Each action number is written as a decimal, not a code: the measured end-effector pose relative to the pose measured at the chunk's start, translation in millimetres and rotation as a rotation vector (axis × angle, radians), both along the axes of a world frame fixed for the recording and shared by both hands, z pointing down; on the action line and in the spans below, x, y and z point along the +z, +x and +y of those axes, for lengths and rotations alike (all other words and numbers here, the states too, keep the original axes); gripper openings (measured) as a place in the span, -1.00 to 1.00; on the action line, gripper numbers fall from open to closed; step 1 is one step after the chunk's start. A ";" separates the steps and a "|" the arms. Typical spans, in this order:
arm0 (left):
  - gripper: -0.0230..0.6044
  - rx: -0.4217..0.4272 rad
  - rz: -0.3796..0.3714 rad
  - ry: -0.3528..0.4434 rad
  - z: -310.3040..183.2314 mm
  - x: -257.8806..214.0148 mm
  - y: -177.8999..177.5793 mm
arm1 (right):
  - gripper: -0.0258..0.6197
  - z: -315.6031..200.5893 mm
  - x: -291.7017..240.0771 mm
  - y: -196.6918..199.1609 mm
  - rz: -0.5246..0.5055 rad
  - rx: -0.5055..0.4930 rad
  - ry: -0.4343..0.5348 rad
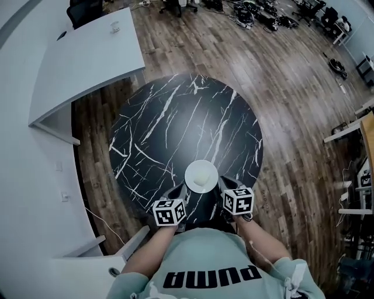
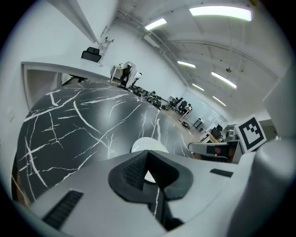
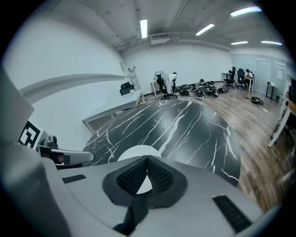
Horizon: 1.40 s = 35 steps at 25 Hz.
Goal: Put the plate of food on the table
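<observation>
A white plate (image 1: 201,176) with a pale mound of food rests on the near part of the round black marble table (image 1: 175,117). My left gripper (image 1: 182,189) sits at the plate's near-left rim and my right gripper (image 1: 225,182) at its near-right rim. In the left gripper view the jaws (image 2: 147,153) meet at their tips, and the plate (image 2: 148,142) shows just past them and through the gap under the pads. The right gripper (image 3: 147,158) looks the same, with the plate (image 3: 136,151) just beyond its tips. Whether either gripper pinches the rim is hidden.
A white counter (image 1: 87,58) runs along the left, close to the table's far-left edge. Wooden floor (image 1: 280,76) surrounds the table. Chairs and cables (image 1: 257,14) lie at the far end, and white furniture (image 1: 350,131) stands at the right.
</observation>
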<state>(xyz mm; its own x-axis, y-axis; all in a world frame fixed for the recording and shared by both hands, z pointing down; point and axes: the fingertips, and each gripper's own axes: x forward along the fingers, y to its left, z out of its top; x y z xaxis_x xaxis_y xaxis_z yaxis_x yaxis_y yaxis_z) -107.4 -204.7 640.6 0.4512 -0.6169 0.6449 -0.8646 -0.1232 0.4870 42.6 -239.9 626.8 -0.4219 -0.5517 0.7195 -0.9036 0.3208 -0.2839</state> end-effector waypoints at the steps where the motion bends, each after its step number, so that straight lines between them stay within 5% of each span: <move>1: -0.91 0.013 0.005 0.032 3.8 -12.2 1.6 | -0.89 7.9 -9.9 -3.6 0.002 -0.011 0.020; 12: -0.91 0.143 0.023 0.299 48.0 -98.5 12.0 | -0.89 76.6 -91.0 -24.4 0.005 -0.071 0.169; 23: -0.91 0.152 0.017 0.381 97.0 -134.0 44.8 | -0.89 125.4 -124.6 -10.9 0.031 -0.139 0.292; 35: -0.91 0.095 -0.132 0.403 205.4 -163.8 126.3 | -0.89 211.7 -150.9 72.9 -0.058 -0.157 0.417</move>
<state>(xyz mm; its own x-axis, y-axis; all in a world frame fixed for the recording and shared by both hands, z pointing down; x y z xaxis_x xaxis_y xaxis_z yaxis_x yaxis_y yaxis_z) 18.9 0.7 476.9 0.4478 -0.7911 0.4167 -0.8920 -0.3628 0.2698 115.5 -28.3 475.9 -0.5568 -0.7157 0.4217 -0.8212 0.5505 -0.1502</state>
